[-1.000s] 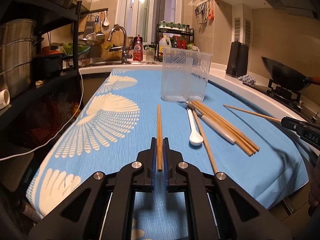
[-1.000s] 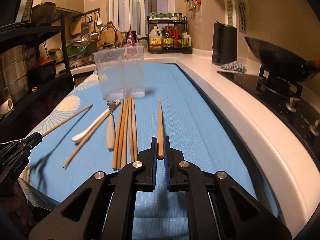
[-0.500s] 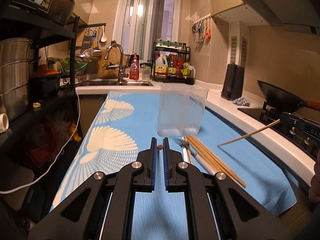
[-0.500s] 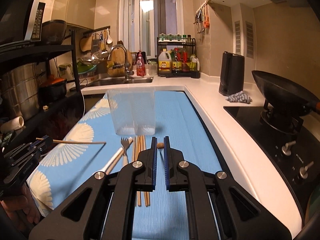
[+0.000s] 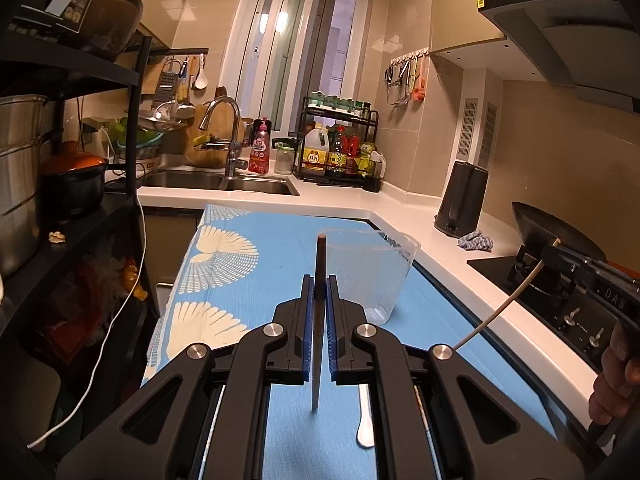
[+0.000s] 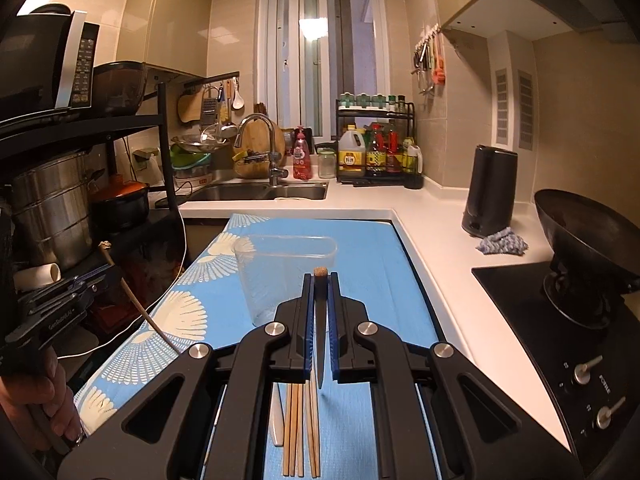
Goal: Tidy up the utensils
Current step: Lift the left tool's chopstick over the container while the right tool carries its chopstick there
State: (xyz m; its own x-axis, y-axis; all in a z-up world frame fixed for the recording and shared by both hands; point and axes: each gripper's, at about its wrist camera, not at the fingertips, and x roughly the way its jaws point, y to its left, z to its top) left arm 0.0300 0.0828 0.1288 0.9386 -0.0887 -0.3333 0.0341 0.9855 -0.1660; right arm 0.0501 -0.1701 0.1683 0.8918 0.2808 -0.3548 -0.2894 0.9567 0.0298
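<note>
My left gripper (image 5: pixel 319 280) is shut on a wooden chopstick (image 5: pixel 319 280), held nearly upright above the blue cloth, just left of a clear plastic container (image 5: pixel 372 276). My right gripper (image 6: pixel 320 280) is shut on another chopstick (image 6: pixel 320 304), also upright, in front of the same container (image 6: pixel 284 272). Several chopsticks (image 6: pixel 300 428) and a white utensil handle (image 6: pixel 276 420) lie on the cloth below the right gripper. A white spoon (image 5: pixel 365 420) lies below the left gripper. Each gripper shows in the other's view, the right one (image 5: pixel 576 268) and the left one (image 6: pixel 72 292).
A blue cloth with white fan prints (image 5: pixel 240 272) covers the counter. A black shelf with steel pots (image 6: pixel 52 208) stands left. A stove with a wok (image 6: pixel 580 240) and a black kettle (image 6: pixel 490 192) are right. The sink (image 6: pixel 256 190) and a bottle rack (image 6: pixel 376 152) are behind.
Both grippers have lifted their chopsticks off the cloth and tipped them from lying flat to nearly upright, while drawing closer to the clear container.
</note>
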